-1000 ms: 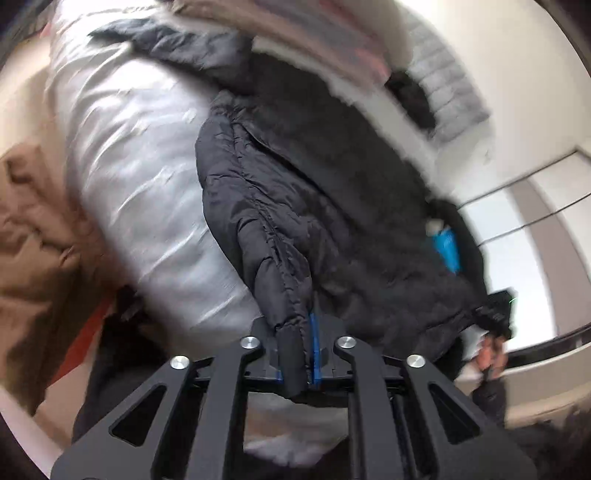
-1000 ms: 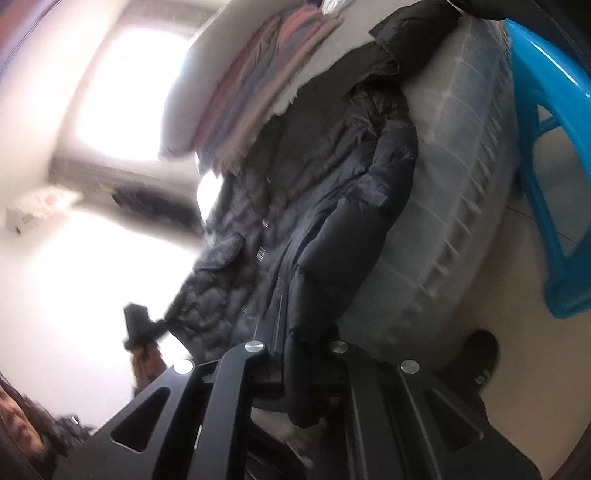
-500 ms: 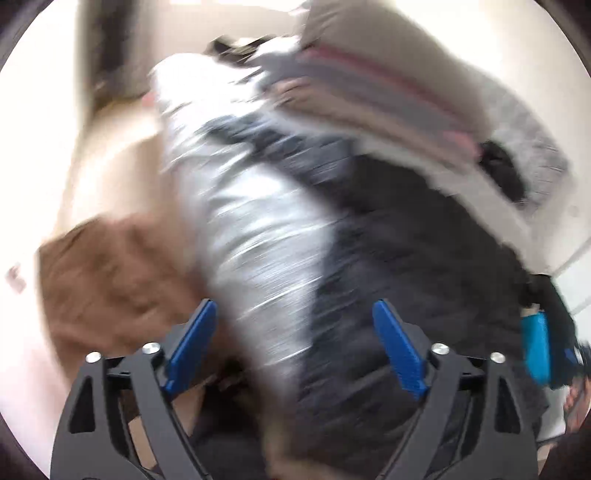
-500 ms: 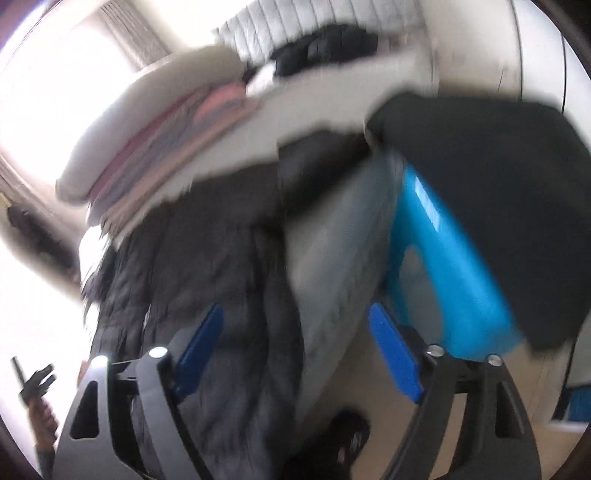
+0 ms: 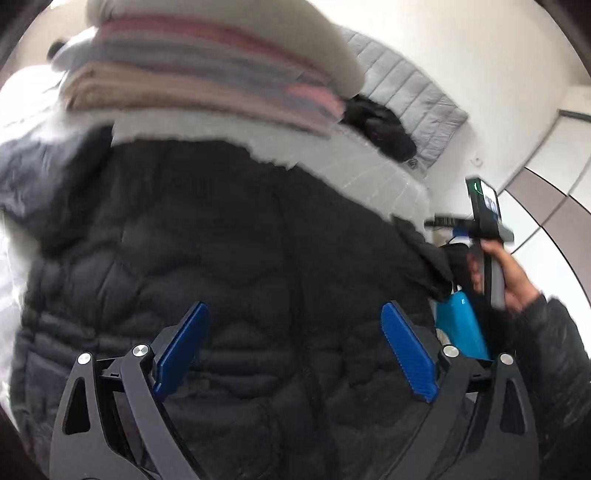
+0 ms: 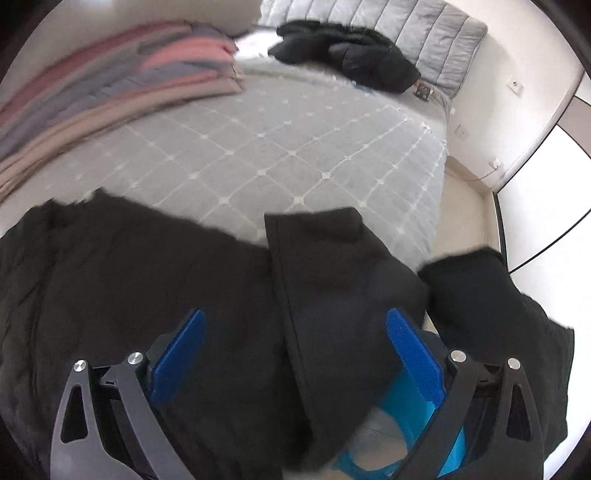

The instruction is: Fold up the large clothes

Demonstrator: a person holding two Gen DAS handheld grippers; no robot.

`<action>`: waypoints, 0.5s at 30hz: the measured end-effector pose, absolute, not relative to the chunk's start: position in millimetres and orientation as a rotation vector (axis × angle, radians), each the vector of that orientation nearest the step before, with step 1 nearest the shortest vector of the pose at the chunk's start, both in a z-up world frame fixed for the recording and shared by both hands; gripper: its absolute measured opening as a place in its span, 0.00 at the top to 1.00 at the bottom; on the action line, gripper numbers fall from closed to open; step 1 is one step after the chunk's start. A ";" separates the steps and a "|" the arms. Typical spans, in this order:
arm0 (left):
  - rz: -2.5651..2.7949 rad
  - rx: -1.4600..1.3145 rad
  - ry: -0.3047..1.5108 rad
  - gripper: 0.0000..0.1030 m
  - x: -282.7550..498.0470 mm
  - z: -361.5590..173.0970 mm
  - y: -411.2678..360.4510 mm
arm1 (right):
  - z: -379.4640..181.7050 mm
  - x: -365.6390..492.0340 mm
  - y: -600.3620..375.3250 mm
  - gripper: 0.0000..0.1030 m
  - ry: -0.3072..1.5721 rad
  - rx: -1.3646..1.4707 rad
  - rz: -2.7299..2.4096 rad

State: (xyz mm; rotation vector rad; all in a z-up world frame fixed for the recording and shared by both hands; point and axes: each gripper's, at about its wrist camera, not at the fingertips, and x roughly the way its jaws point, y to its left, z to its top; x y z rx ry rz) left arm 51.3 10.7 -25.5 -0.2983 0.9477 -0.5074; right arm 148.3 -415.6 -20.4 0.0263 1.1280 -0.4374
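Left wrist view. Left hand-held gripper [image 5: 293, 350]: jaws spread wide, blue ribbed pads [image 5: 181, 347] bare; a second ago they were clamped on a fold of the black puffer jacket [image 5: 229, 266], half a second ago already apart. Jacket: black quilted shell, stitched in wavy padded channels, now lying spread across the near part of the bed [image 5: 369, 173], filling the middle of the frame below the gripper. Behind it, a stack of folded blankets [image 5: 207, 66]: soft flat layers in beige, pink and grey-blue, blurred. Further back, a dark fur-trimmed garment [image 5: 380, 129] beside a grey channel-quilted pillow [image 5: 410, 92]. At the right edge, the person's right hand [image 5: 506, 277] grips the handle of the other gripper; a blue plastic stool [image 5: 461, 325] shows below it.

Right wrist view. Right hand-held gripper [image 6: 295, 354]: jaws also wide apart, pads [image 6: 413, 354] empty; a second ago they pinched the jacket edge. Jacket [image 6: 147, 295]: matte black, lying at the bed's near edge, one sleeve [image 6: 332, 288] with a flat banded border draped over the side toward the stool [image 6: 399, 432]. Bed cover [image 6: 295, 147]: pale grey, diamond grid of white stitching with small tufts. Blanket stack [image 6: 110, 88] at left, fur-trimmed garment [image 6: 351, 55] and pillow [image 6: 406, 33] at the far end.
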 end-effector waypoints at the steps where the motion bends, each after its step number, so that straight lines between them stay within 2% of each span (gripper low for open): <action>1: -0.490 -0.324 0.992 0.12 58.3 -33.3 12.9 | -30.5 166.2 -419.7 0.08 1.154 0.008 -0.467; 9: -0.513 -0.380 0.988 0.12 61.6 -38.1 25.1 | -87.3 224.3 -440.4 0.08 1.266 -0.058 -0.562; 15: -0.560 -0.368 0.993 0.12 40.6 -28.6 39.4 | -101.1 224.2 -478.4 0.09 1.234 0.129 -0.594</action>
